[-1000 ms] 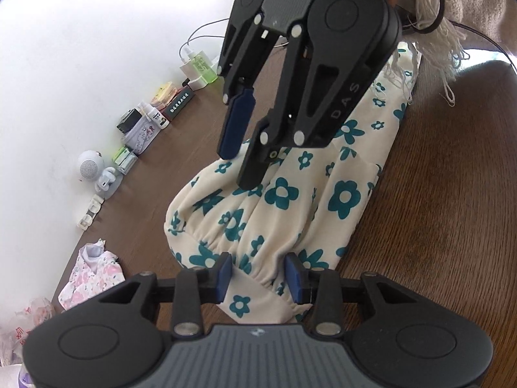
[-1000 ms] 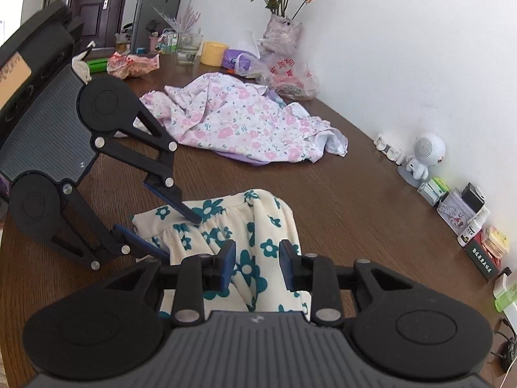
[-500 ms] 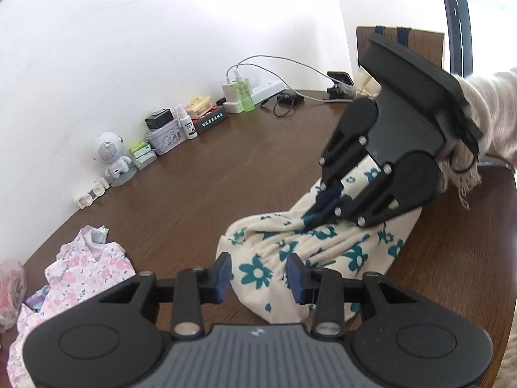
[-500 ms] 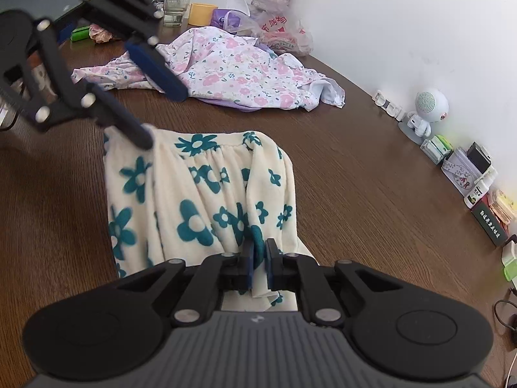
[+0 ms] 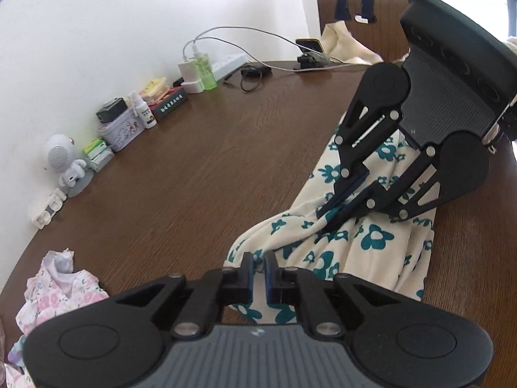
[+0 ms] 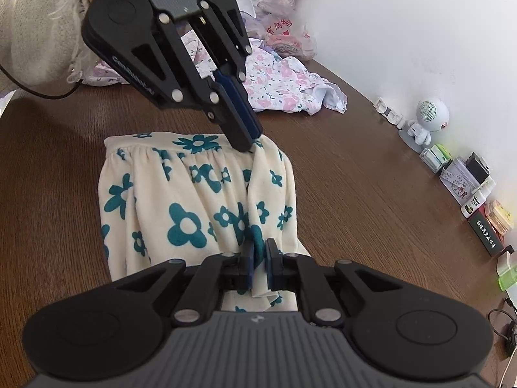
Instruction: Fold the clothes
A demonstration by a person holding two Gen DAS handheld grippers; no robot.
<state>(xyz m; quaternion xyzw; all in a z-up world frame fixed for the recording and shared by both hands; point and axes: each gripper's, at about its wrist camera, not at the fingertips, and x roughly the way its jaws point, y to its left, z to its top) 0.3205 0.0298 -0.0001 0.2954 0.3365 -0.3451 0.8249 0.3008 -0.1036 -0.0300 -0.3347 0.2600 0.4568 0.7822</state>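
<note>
Cream cloth with teal flowers (image 6: pixel 194 200) lies partly on the brown wooden surface (image 6: pixel 355 177) and partly lifted, pinched along one long side by both grippers. Its gathered, elastic-looking band sits at the far end in the right wrist view, and the rest runs back toward the near edge of the surface. In the left wrist view the left gripper (image 5: pixel 258 273) has its jaws closed on a fold at that banded end; the right gripper (image 6: pixel 258 262) has its jaws closed on the same long side further down, the fabric bunching between the blue pads. The stretch between the two holds hangs in a soft, ridged line rather than a straight one, so the garment reads as light, limp and a little plush: it should drape and slump wherever it is not supported, and thick gathers may slip from a shallow pinch. Holds placed at the hem corners or right on the band seem the firmest. A pink floral garment (image 6: pixel 281 80) lies crumpled further along the surface toward the wall, well apart from the cream one.
</note>
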